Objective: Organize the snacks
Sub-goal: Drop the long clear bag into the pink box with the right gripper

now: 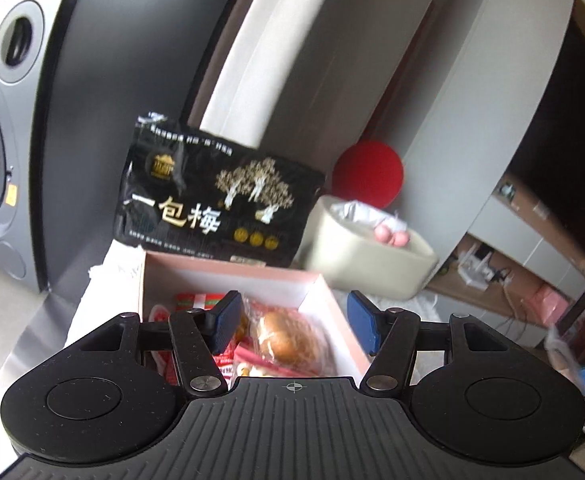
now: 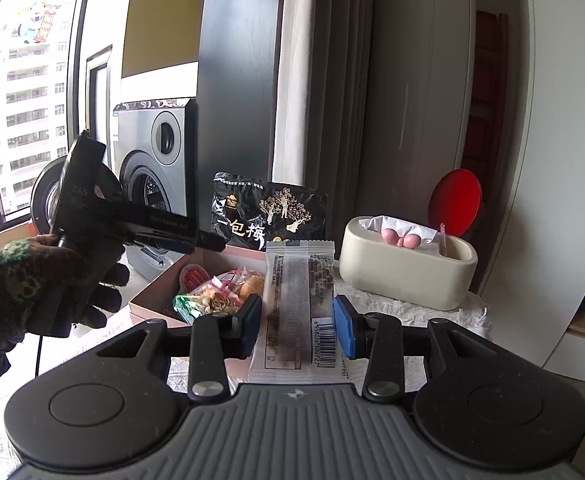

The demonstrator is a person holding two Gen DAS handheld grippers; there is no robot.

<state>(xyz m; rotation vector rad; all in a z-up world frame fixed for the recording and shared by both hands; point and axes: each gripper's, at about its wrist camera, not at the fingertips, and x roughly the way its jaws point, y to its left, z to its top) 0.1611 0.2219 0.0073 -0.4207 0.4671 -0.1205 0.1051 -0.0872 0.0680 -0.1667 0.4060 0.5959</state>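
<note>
My right gripper is shut on a long pale snack packet with a barcode, held upright in front of the camera. To its left is a pink box holding several wrapped snacks. A black plum bag leans behind the box. In the left wrist view my left gripper stands open above the pink box, with nothing between its fingers. A wrapped bun lies in the box below it, and the black plum bag stands beyond. A gloved hand holds the left gripper at the left of the right wrist view.
A cream tissue holder stands right of the box on a white fluffy cloth, and a red round thing sits behind it. A grey washing machine is at the back left. Walls and a dark panel rise close behind.
</note>
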